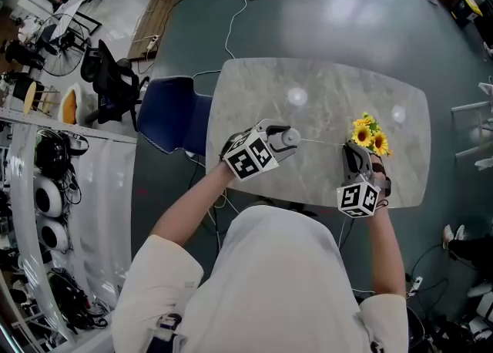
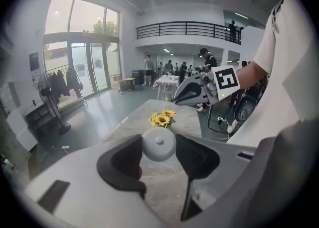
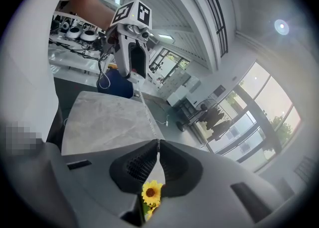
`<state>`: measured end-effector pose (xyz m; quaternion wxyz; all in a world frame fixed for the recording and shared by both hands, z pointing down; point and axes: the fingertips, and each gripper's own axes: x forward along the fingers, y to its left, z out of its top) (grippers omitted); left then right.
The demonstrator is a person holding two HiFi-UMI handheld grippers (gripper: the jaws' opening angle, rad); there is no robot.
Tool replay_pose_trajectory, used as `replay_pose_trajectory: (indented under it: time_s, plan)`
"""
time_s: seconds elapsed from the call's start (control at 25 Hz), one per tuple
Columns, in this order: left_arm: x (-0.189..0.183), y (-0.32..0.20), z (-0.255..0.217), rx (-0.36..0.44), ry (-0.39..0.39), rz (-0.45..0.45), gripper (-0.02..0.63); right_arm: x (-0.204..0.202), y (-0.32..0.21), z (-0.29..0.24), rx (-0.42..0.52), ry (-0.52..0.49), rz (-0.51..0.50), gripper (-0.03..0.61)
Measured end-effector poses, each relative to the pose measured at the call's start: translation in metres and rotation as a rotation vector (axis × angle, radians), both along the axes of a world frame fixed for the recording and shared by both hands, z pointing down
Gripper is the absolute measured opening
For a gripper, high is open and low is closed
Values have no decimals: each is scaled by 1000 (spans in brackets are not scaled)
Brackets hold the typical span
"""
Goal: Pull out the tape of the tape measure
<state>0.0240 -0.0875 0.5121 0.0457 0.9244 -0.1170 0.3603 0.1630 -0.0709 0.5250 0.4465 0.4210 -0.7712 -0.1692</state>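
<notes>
A round white tape measure is held above the marble table, and my left gripper is shut on it. In the left gripper view its case fills the gap between the two dark pads. A thin tape stretches from it rightwards to my right gripper. In the right gripper view the tape runs from my left gripper into the right gripper, whose pads are shut on its end.
A bunch of yellow sunflowers lies on the table by the right gripper, also showing as sunflowers under its jaws. A blue chair stands at the table's left end. Cables trail over the floor.
</notes>
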Motion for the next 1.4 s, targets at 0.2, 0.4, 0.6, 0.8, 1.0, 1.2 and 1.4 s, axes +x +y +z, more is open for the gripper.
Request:
replay_pose_trajectory:
  time_s: [0.2, 0.4, 0.6, 0.8, 1.0, 1.2, 1.4]
  plan:
    - [1, 3, -2, 35, -7, 18, 216, 2, 0, -1, 4, -7, -3, 40]
    - [-1, 4, -9, 63, 2, 18, 216, 7, -2, -11, 22, -3, 3, 40]
    - [-15, -2, -13, 107, 0, -9, 216, 27, -3, -17, 35, 1, 49, 38]
    - [-27, -7, -21, 129, 30, -26, 216, 34, -3, -24, 58, 9, 48, 39]
    - [-29, -6, -27, 205, 26, -8, 216, 32, -5, -28, 69, -3, 49, 40]
    - [-29, -13, -35, 217, 50, -24, 216, 41, -14, -41, 84, -60, 89, 39]
    - [-47, -32, -48, 251, 62, -71, 216, 61, -25, -57, 102, -89, 142, 40]
